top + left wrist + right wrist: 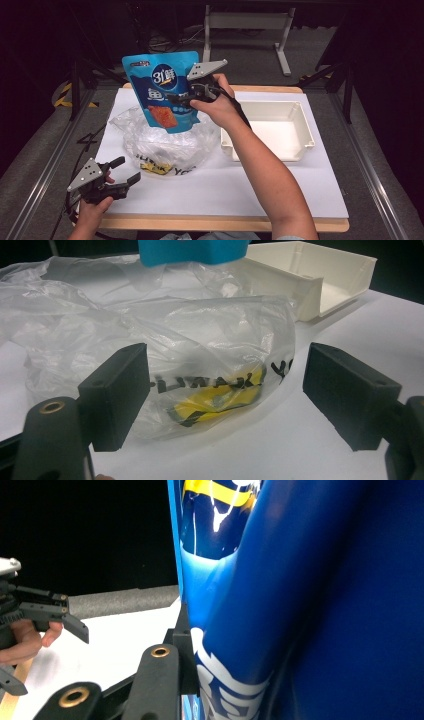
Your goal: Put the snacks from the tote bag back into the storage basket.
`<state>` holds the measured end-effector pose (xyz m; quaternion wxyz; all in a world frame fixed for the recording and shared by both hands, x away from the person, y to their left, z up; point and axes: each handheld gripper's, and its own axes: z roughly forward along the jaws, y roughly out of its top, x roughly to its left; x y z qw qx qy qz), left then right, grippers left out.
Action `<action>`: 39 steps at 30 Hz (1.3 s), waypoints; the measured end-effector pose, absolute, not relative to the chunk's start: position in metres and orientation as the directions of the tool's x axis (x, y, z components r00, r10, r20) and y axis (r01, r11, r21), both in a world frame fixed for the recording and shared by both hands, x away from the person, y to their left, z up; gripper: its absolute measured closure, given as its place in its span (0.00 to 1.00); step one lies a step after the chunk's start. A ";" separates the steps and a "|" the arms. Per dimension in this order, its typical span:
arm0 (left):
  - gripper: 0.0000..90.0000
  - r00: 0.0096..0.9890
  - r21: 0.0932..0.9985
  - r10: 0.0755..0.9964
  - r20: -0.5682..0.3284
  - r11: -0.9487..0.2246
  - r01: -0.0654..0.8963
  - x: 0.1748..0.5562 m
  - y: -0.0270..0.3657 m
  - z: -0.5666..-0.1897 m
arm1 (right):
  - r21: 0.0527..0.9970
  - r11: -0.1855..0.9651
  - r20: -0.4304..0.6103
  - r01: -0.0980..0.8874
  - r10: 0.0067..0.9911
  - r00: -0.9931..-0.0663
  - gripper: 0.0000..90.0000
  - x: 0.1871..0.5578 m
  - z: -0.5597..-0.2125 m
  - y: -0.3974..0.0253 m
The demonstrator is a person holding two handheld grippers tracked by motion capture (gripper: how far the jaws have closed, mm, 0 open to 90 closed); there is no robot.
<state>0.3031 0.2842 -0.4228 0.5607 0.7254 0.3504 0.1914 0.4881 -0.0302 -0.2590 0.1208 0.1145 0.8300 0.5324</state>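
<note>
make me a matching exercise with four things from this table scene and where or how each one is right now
Things:
1. blue snack pouch
2. clear plastic bag
3. white tray
4. left gripper

States:
A. open, holding nothing, near the table's front left corner
B. crumpled on the white table cover, yellow and black print showing through
C. held upright in the air by the right gripper
D. resting on the table, to the right of the bag

Pairs: 1-C, 2-B, 3-D, 4-A
</note>
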 end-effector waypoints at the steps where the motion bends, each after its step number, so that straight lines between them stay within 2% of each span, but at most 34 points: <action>1: 0.22 0.682 0.947 0.722 -0.114 -0.128 0.294 0.303 0.284 -0.423 | 0.914 0.402 -0.078 0.061 0.321 -0.944 0.72 0.488 -0.256 -0.032; 15: 0.22 0.681 0.948 0.723 -0.118 -0.123 0.295 0.305 0.284 -0.424 | 0.916 0.398 -0.095 0.049 0.335 -0.937 0.71 0.482 -0.233 -0.057; 39: 0.22 0.678 0.944 0.726 -0.114 -0.133 0.301 0.311 0.281 -0.424 | 0.909 0.405 -0.126 0.099 0.493 -0.861 0.71 0.469 -0.218 -0.172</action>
